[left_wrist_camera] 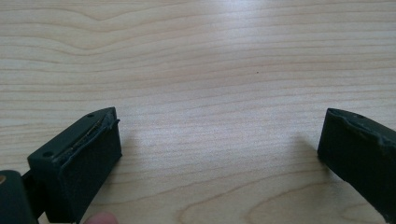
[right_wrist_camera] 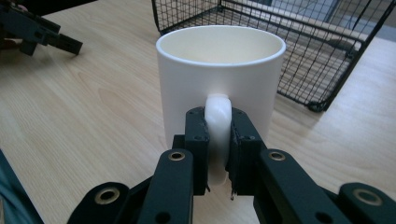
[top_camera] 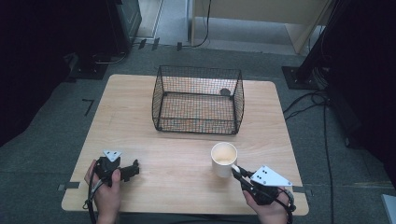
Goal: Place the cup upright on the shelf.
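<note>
My right tongs point(right_wrist_camera: 218, 154) are clamped on the white mug's point(right_wrist_camera: 219, 79) handle, keeping it upright near the wire basket point(top_camera: 198, 100). My left tongs point(left_wrist_camera: 219, 154) rest wide open, empty, on the bench point(top_camera: 177, 172).

- No text, label, brand, number or sign can be read on the white mug point(right_wrist_camera: 220, 79).
- None on the wire basket point(top_camera: 198, 99) behind it.

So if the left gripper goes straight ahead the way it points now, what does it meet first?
Probably nothing on the table. The left gripper, jaws open, points toward the right side of the wooden table, across bare wood in front of the white mug. The mug seems to stand slightly off that line, but depth is unclear.
</note>
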Available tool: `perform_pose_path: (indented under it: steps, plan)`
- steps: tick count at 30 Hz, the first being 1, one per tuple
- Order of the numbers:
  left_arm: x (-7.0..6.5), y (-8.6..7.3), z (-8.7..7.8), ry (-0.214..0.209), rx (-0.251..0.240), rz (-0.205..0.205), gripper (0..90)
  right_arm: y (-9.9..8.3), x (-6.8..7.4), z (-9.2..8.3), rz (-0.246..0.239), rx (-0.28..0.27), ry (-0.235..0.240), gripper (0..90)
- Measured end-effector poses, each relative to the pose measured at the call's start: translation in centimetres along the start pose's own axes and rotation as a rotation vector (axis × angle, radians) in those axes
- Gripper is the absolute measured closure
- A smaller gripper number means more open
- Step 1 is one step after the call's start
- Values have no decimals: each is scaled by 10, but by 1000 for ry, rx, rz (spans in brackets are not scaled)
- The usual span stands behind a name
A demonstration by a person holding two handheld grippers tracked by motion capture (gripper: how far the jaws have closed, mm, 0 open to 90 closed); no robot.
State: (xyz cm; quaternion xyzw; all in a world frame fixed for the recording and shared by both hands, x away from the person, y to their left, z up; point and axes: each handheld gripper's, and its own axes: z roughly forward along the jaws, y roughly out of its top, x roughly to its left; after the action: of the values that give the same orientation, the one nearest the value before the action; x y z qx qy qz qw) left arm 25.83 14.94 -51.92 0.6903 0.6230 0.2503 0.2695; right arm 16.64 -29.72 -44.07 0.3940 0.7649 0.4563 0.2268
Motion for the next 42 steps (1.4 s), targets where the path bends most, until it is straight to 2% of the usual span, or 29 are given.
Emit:
perform_pose_path:
  steps: [14, 18, 32, 36, 42]
  plan:
    - [0, 0, 0, -1, -1, -2, 0, 44, -6, -5, -28, -57, -9, 811]
    - [0, 0, 0, -1, -1, -2, 0, 50, -7, -3, -31, -69, -6, 811]
    - [-1, 0, 1, -1, -3, -4, 0, 93, -5, 6, -75, -104, 3, 811]
    - [-1, 0, 1, 0, -3, -3, 0, 109, -6, 15, -90, -114, -3, 811]
    - [-1, 0, 1, 0, -3, -3, 0, 123, -10, 24, -88, -128, -2, 811]
